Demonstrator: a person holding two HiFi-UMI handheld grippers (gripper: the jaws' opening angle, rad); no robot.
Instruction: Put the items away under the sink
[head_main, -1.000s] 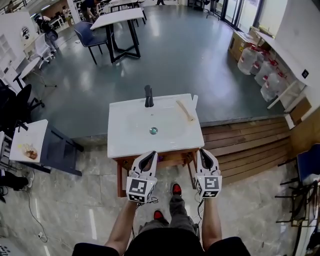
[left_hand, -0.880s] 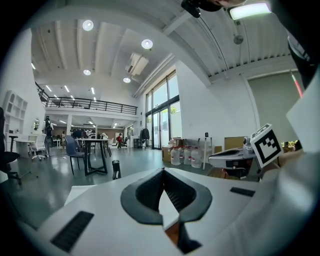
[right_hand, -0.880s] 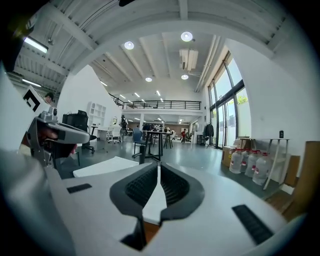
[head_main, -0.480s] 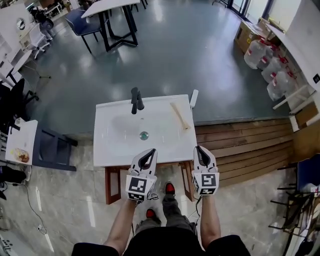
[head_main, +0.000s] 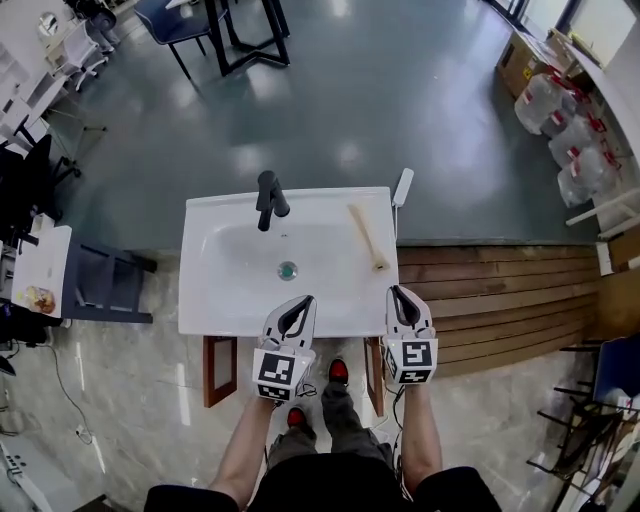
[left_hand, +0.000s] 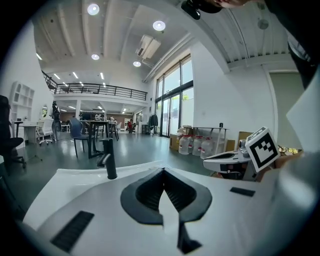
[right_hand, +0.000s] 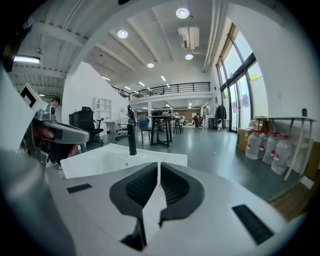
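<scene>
A white sink (head_main: 215, 300) on a wooden stand (head_main: 217, 368) stands in front of me, with a black faucet (head_main: 268, 199) at its back and a drain (head_main: 288, 270) in the basin. A wooden-handled tool (head_main: 366, 238) lies on the sink's right side, and a white object (head_main: 402, 186) sticks out at the back right corner. My left gripper (head_main: 300, 304) and right gripper (head_main: 397, 294) hover side by side over the sink's front edge, both shut and holding nothing. The left gripper view shows shut jaws (left_hand: 162, 173) facing the faucet (left_hand: 109, 159). The right gripper view shows shut jaws (right_hand: 158, 167), the faucet (right_hand: 131, 133) and the basin (right_hand: 100, 161).
A wooden step platform (head_main: 490, 290) adjoins the sink on the right. Water jugs (head_main: 570, 130) stand at the far right. A dark bench (head_main: 100, 290) and a white table with food (head_main: 40, 275) sit to the left. A black table frame (head_main: 250, 30) is further back.
Both grippers have come forward and down to the sink's front edge, and the sink now sits nearer and lower in the head view. The jaws stayed shut.
</scene>
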